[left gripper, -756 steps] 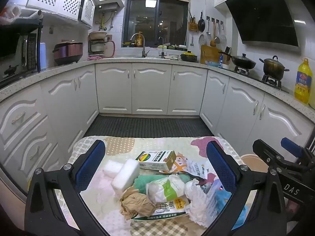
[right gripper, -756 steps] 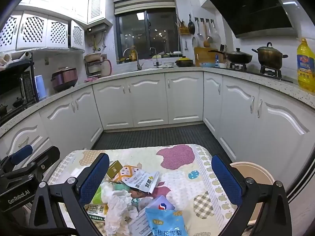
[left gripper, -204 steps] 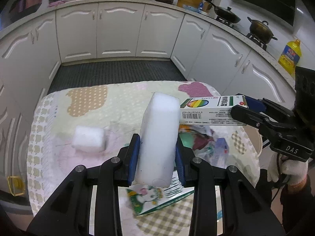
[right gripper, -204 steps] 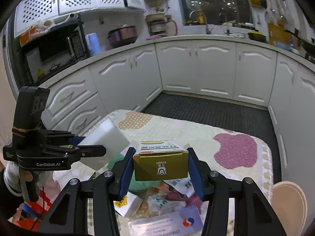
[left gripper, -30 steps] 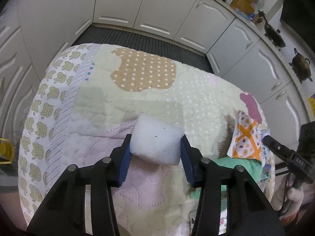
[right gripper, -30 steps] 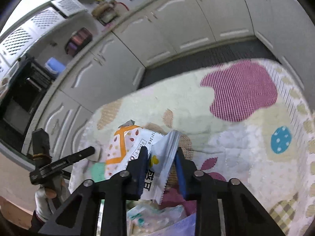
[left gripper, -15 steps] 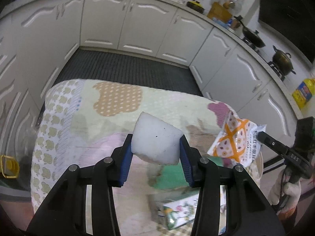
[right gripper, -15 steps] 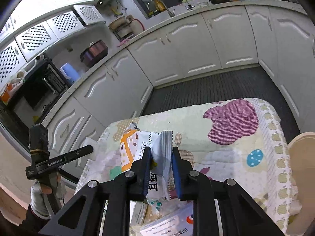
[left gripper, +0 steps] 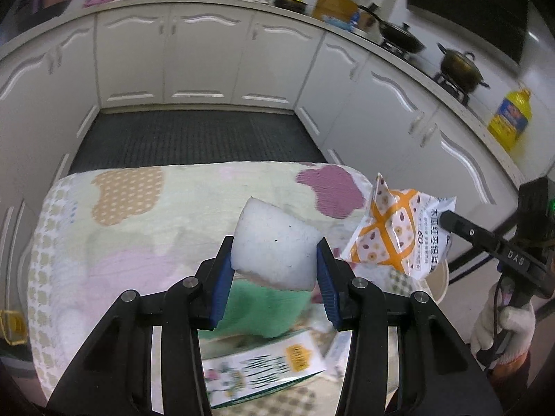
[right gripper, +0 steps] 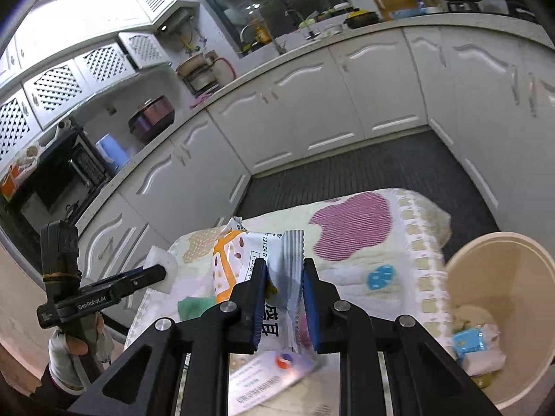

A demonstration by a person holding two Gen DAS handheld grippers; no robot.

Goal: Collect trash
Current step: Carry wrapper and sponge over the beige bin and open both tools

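A foam block (left gripper: 275,244) and a snack wrapper (right gripper: 242,260) are being carried, clamped in the jaws, and probably need releasing over the bin (right gripper: 499,242).

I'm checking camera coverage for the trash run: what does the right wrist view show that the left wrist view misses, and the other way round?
Only the right wrist view shows inside the beige bin, where trash already lies, plus the microwave. Only the left wrist view shows the yellow oil bottle, the pot on the stove, and the green-and-white carton. Both show the left gripper shut on the white foam block, the right gripper shut on the orange-and-white wrapper, and the patterned cloth.
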